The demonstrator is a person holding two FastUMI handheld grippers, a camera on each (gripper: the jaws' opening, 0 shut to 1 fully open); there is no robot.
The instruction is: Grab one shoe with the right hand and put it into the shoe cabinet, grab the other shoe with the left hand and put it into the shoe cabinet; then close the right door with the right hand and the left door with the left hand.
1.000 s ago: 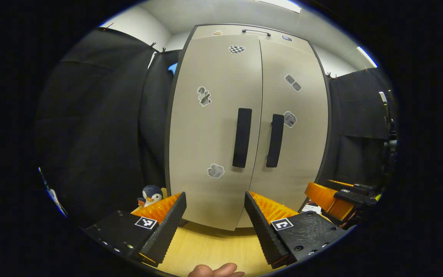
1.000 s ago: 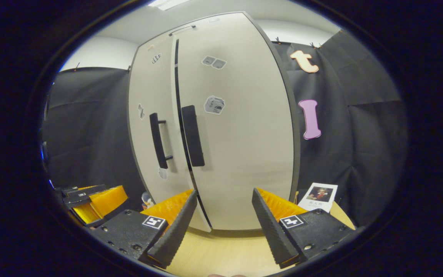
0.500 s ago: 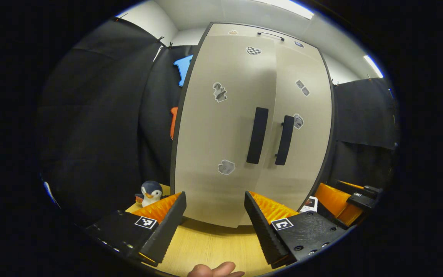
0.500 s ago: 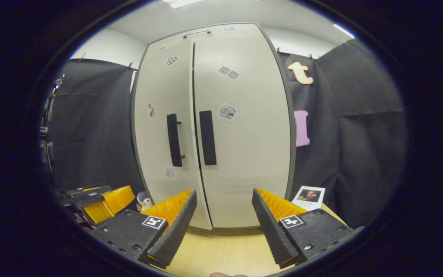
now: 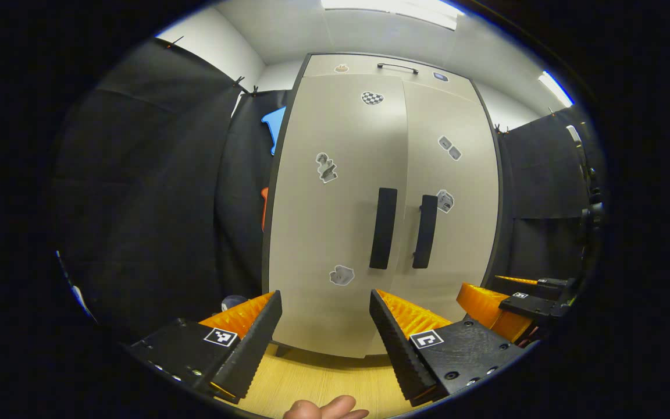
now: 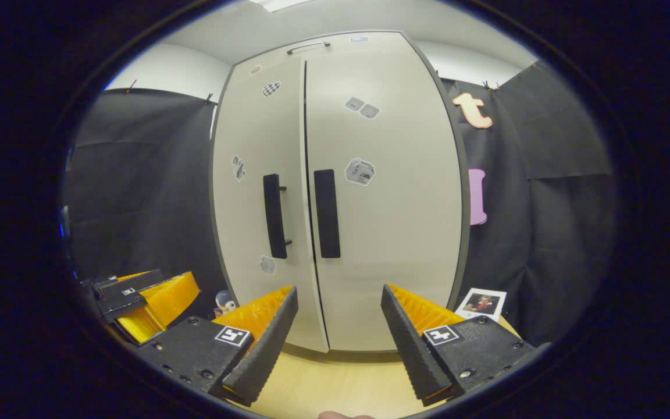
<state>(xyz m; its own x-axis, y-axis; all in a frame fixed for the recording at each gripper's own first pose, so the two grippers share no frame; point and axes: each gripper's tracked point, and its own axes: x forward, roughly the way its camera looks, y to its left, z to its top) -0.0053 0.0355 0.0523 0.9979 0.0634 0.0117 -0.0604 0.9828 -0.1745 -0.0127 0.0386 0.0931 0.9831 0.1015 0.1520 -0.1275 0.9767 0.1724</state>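
we saw the shoe cabinet [image 5: 381, 209] standing on the desk [image 5: 317, 378] with both doors shut, so whatever sat inside was hidden from us. the left door [image 5: 335, 221] and right door [image 5: 457, 221] met at a thin seam, their two dark handles [image 5: 383, 227] side by side. our left gripper [image 5: 324, 337] had its fingers spread apart and empty, short of the cabinet's foot, with bare desk between. our right gripper [image 6: 338, 340] likewise held its fingers wide and empty. in the left gripper view the other gripper [image 5: 509, 302] was cut off at the right edge. a toy penguin [image 6: 225, 302] peeked half hidden behind a finger, and a small photo card [image 6: 482, 304] leaned beside the cabinet's right edge
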